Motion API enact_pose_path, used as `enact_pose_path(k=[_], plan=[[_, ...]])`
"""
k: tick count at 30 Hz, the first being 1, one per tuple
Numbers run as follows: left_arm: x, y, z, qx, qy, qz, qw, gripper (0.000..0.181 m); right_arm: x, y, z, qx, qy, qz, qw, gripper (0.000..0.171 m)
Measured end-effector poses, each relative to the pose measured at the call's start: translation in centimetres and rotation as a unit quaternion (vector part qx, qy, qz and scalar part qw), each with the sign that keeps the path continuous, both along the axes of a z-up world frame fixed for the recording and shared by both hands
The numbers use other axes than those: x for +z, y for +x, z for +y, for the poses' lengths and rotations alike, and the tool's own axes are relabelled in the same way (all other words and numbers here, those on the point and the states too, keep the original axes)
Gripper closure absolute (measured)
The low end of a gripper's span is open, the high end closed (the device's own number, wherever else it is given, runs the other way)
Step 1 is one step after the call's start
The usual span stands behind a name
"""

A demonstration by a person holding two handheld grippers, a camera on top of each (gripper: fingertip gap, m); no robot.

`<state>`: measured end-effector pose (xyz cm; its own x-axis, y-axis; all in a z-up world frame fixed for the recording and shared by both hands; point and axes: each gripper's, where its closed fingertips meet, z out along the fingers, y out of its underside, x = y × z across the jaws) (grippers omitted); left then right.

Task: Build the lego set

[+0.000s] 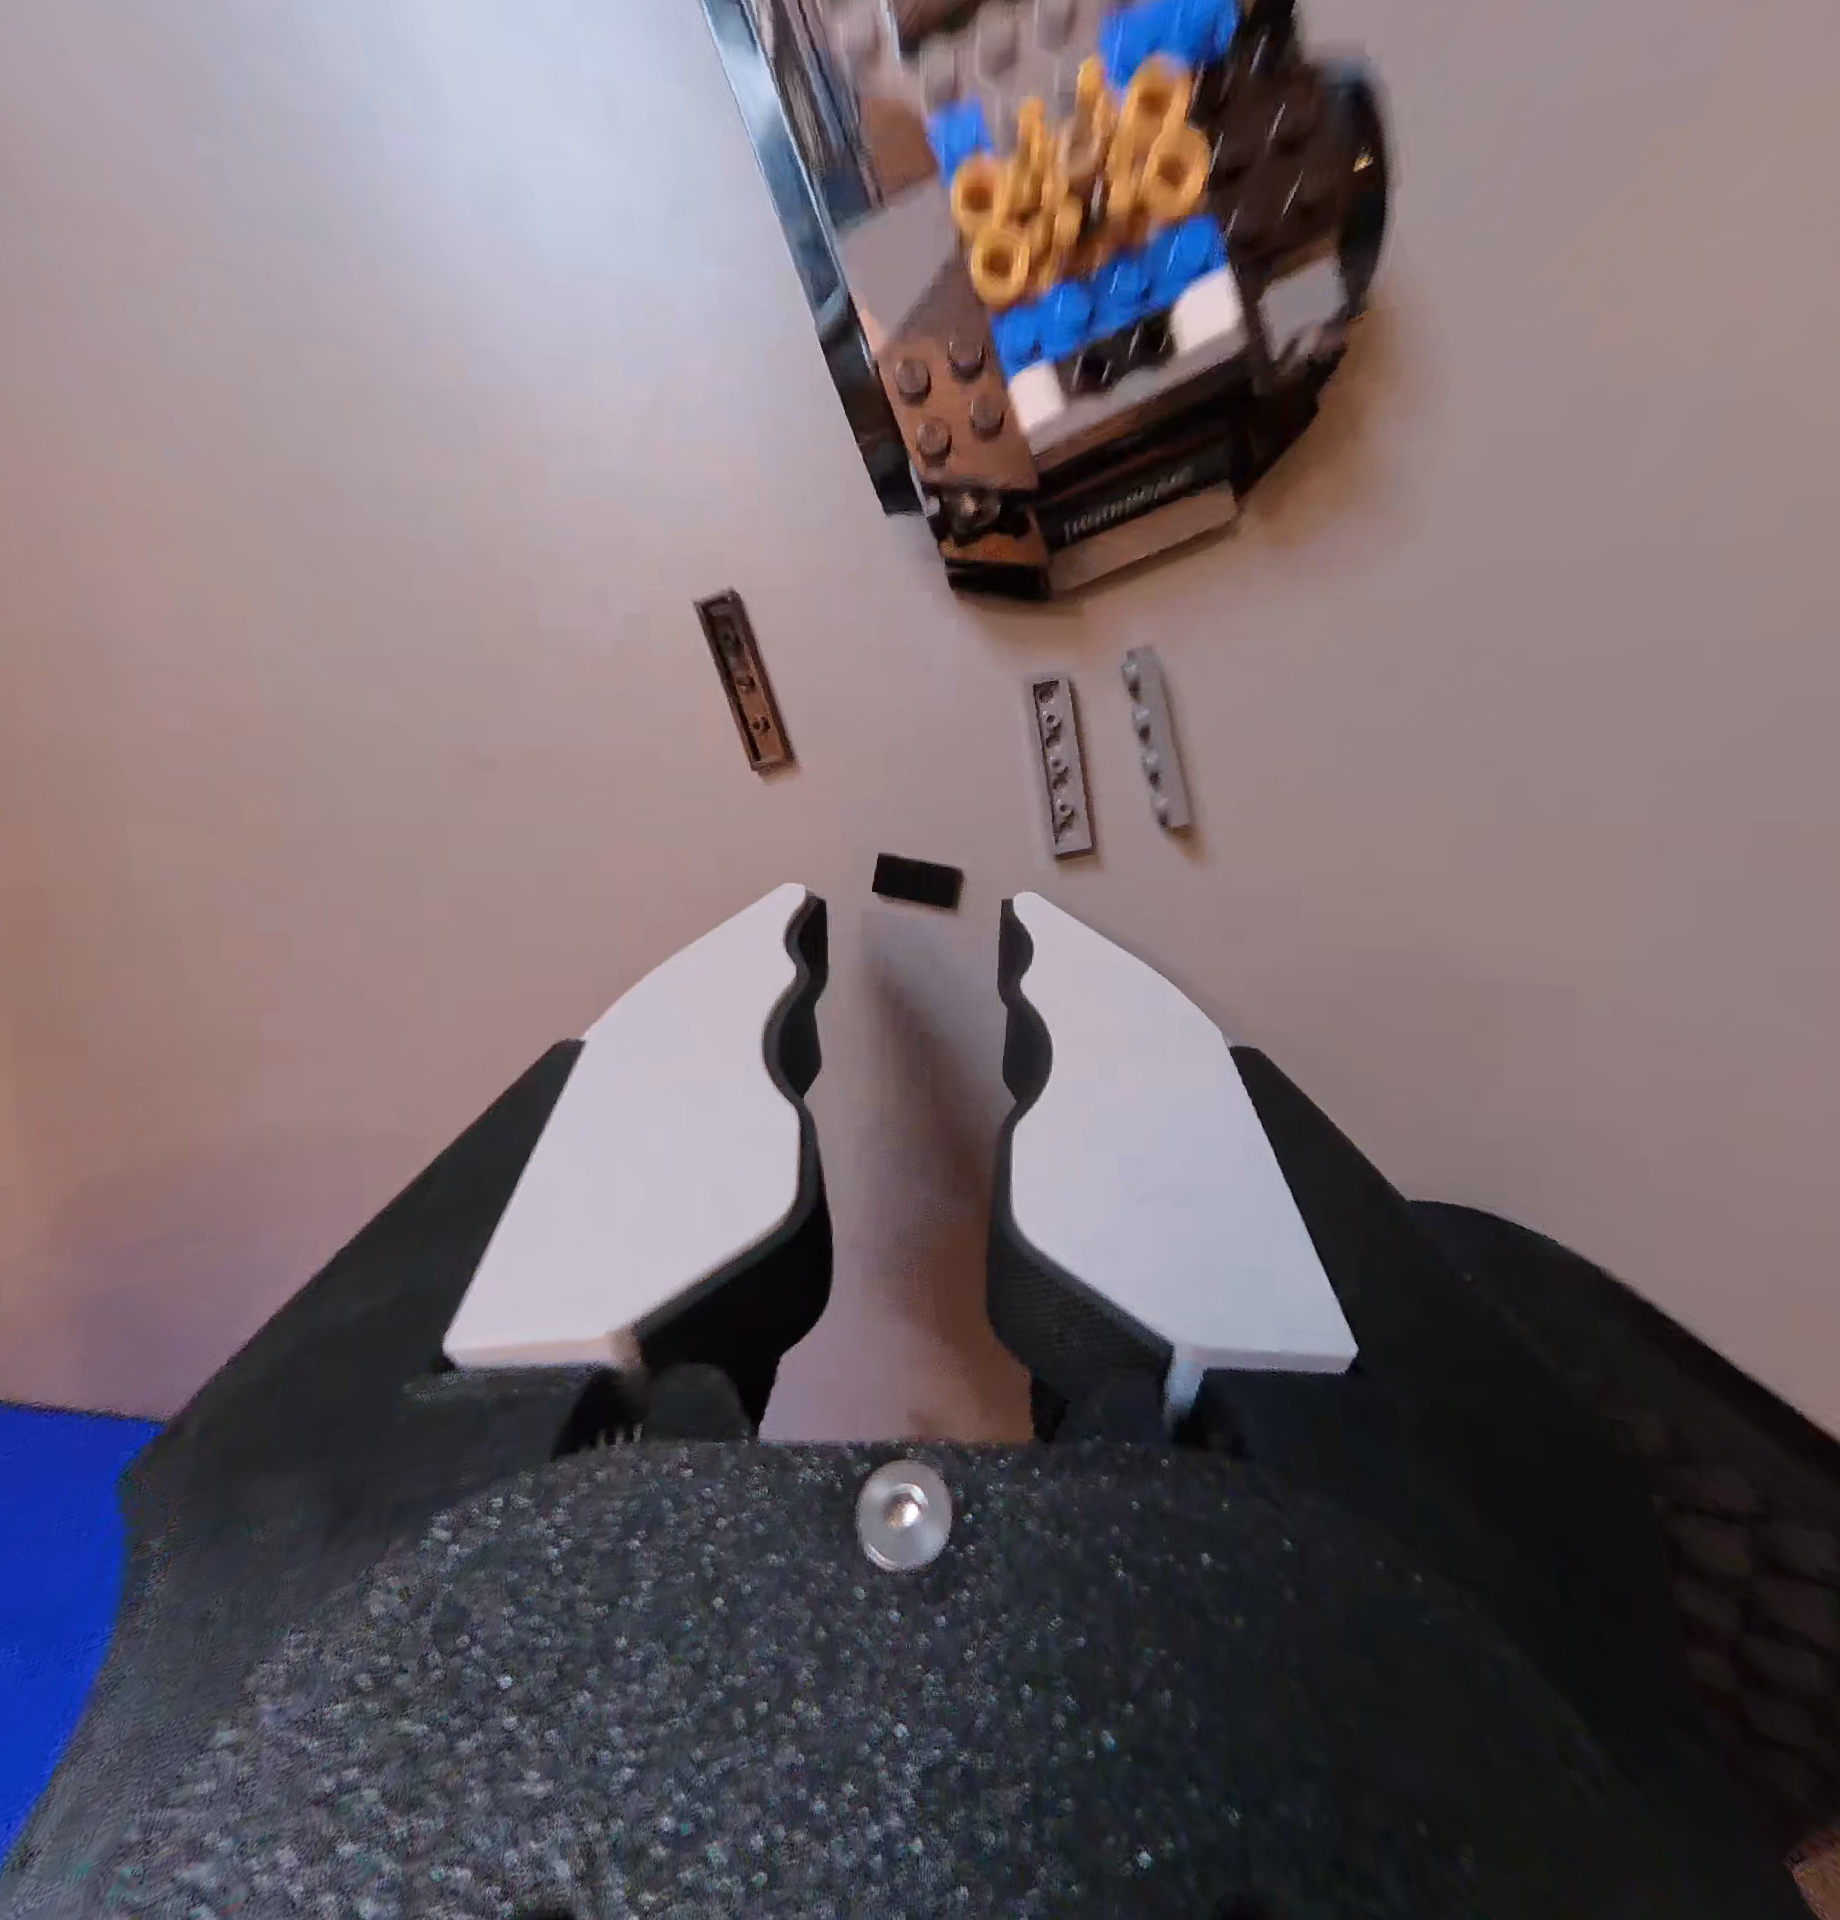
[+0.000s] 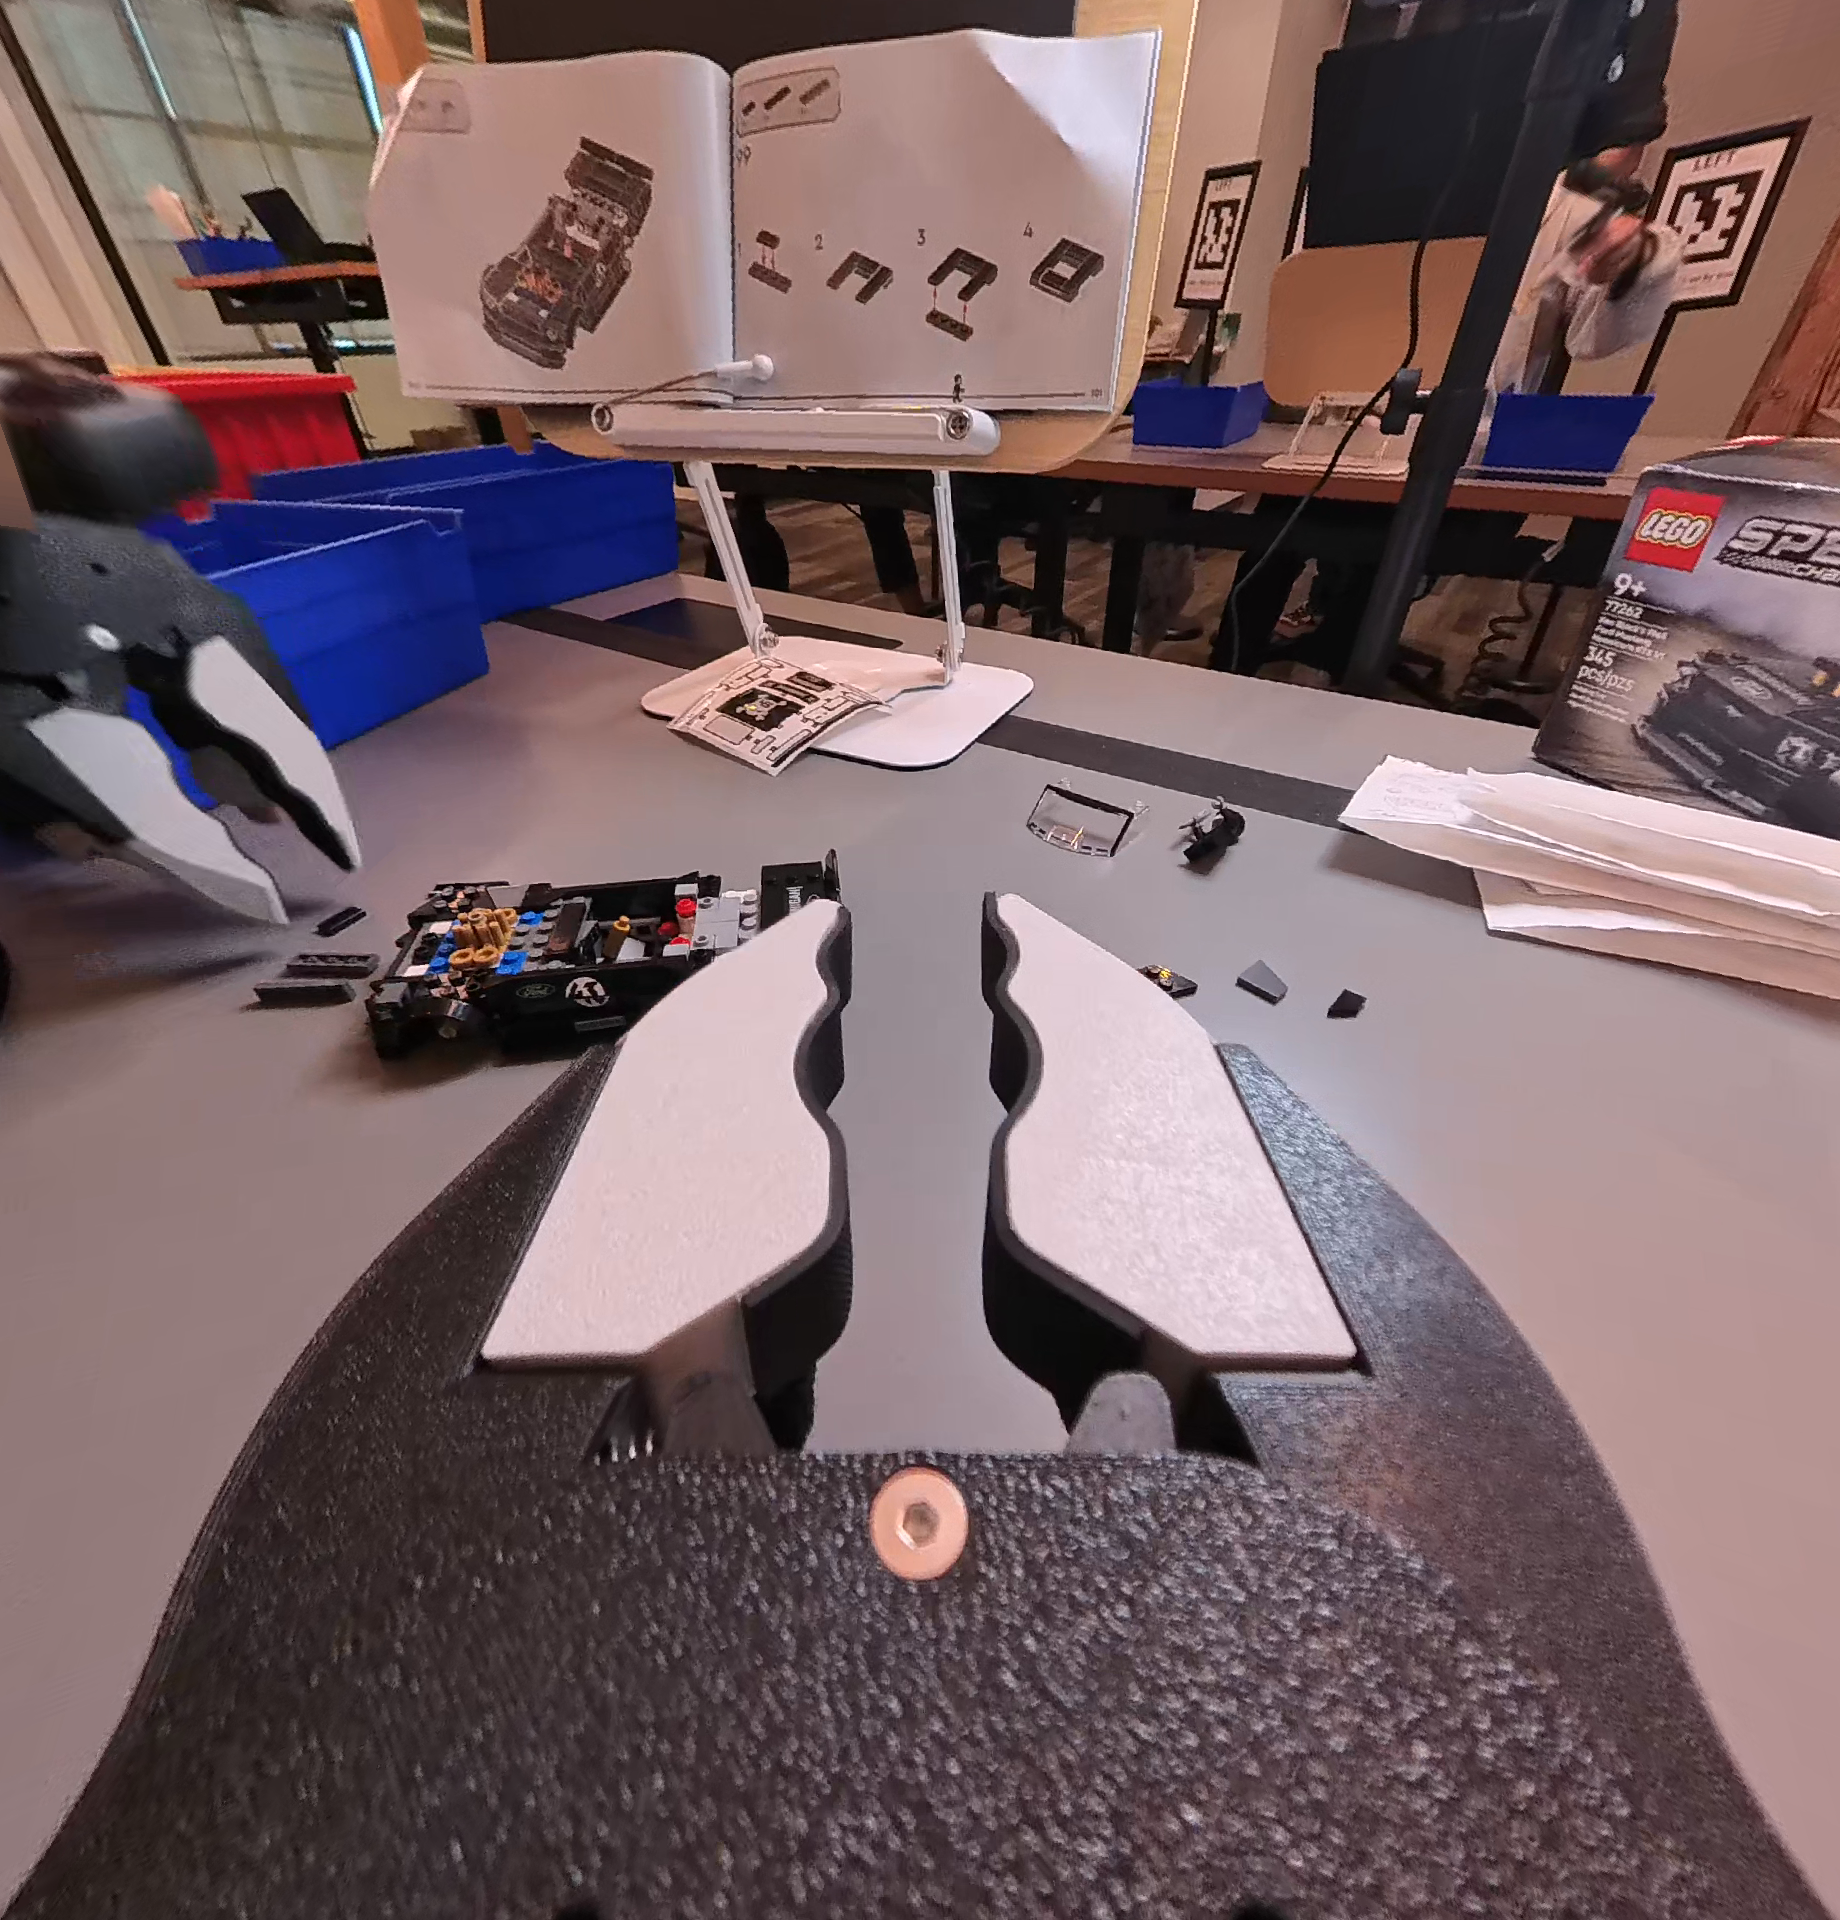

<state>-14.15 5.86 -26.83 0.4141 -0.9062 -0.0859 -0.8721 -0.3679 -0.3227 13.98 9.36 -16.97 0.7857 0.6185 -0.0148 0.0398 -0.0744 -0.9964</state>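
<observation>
Left gripper with fingers apart and empty, hovering just short of small flat black rectangular tile, half-built black plastic car farther ahead

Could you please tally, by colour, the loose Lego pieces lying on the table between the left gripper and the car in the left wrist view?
Black, small tile: 1
Dark brownish-black, long plate: 1
Grey, long plates: 2
Total: 4, all lying apart from the car, with the left gripper open just short of the small tile.
</observation>
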Motion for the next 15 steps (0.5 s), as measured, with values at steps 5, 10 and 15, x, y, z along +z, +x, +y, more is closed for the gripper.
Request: enact_pose_path(k=[5, 10, 15], plan=[[11.5, -1.6, 2.6, 0.081, 0.172, -0.172, 0.967, 0.148, 0.3, 0.4, 0.2, -0.014, 0.007, 0.005, 1.0, 0.147], [17.1, -18.0, 9.2, 0.323, 0.279, -0.233, 0.874, 0.156, 0.7, 1.0, 0.7, -0.033, 0.011, 0.014, 0.999, 0.147], [7.5, -27.6, 13.6, 0.475, 0.145, -0.211, 0.842, 0.152, 0.7, 0.8, 0.8, -0.044, 0.014, 0.0, 0.999, 0.147]])
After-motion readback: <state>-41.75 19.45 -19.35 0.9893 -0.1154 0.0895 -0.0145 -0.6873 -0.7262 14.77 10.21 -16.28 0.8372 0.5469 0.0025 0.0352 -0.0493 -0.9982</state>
